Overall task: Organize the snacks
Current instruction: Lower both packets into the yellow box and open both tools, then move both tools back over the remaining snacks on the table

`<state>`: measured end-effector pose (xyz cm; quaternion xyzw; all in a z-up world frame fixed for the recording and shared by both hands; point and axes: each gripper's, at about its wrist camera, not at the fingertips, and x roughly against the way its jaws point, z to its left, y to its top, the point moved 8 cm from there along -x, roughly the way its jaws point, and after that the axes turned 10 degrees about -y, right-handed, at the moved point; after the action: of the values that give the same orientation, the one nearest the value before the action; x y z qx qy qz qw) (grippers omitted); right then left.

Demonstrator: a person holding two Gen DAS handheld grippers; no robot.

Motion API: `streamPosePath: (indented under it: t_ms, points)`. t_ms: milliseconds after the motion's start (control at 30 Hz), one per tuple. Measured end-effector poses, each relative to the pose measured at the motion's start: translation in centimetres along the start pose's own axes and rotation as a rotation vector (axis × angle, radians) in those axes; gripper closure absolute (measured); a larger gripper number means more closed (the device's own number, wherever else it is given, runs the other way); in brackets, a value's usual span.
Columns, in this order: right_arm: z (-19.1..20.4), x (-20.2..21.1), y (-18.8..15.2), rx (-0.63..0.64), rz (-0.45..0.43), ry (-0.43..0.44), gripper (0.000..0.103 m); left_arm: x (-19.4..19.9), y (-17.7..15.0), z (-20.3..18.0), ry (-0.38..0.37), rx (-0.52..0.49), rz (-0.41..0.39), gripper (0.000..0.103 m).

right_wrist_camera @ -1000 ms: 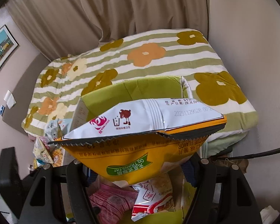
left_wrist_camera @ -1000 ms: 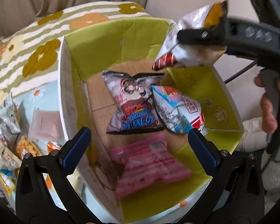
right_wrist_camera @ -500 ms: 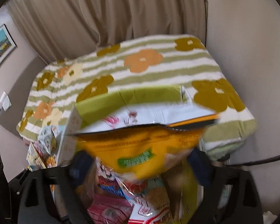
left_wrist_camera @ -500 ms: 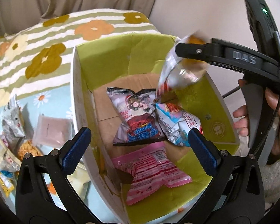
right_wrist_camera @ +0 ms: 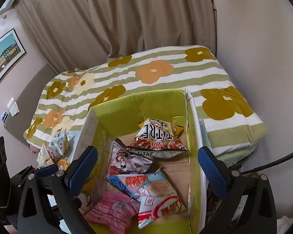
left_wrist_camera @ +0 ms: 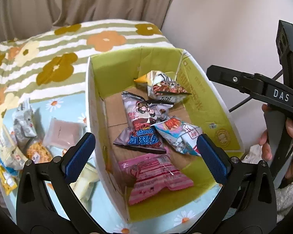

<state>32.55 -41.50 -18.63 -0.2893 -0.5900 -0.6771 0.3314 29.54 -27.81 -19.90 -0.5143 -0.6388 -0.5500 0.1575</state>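
I see both my grippers, left (left_wrist_camera: 145, 154) and right (right_wrist_camera: 147, 167), spread empty above the box (left_wrist_camera: 91, 105); 4 snack bags (left_wrist_camera: 142, 130) lie inside.

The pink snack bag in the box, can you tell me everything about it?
The pink snack bag is a crinkly plastic packet with pale stripes, a small barcode and zigzag sealed ends. It looks unopened and lies flat on the bottom of the green cardboard box, at the end nearest the cameras. The purple bag lies just beyond it, seeming to overlap its edge. No gripper touches it.
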Motion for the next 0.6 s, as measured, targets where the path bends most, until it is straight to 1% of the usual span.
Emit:
streamPosePath:
  t_ms: [133, 267, 467, 600]
  points:
    - [0.6, 2.5, -0.2, 0.014, -0.032, 0.015, 0.001, 2.4, -0.4, -0.7, 0.034, -0.009, -0.051, 0.0]
    - [1.6, 5.1, -1.2, 0.069, -0.067, 0.024, 0.001, 5.4, -1.4, -1.2, 0.079, -0.003, -0.101, 0.0]
    - [4.4, 7.8, -2.8, 0.146, -0.099, 0.094, 0.001, 10.2, -4.3, -0.6, 0.153, 0.052, -0.157, 0.0]
    - [6.6, 9.0, -3.7, 0.194, -0.12, 0.143, 0.001, 13.3, -6.8, 0.8, 0.219, 0.098, -0.185, 0.0]
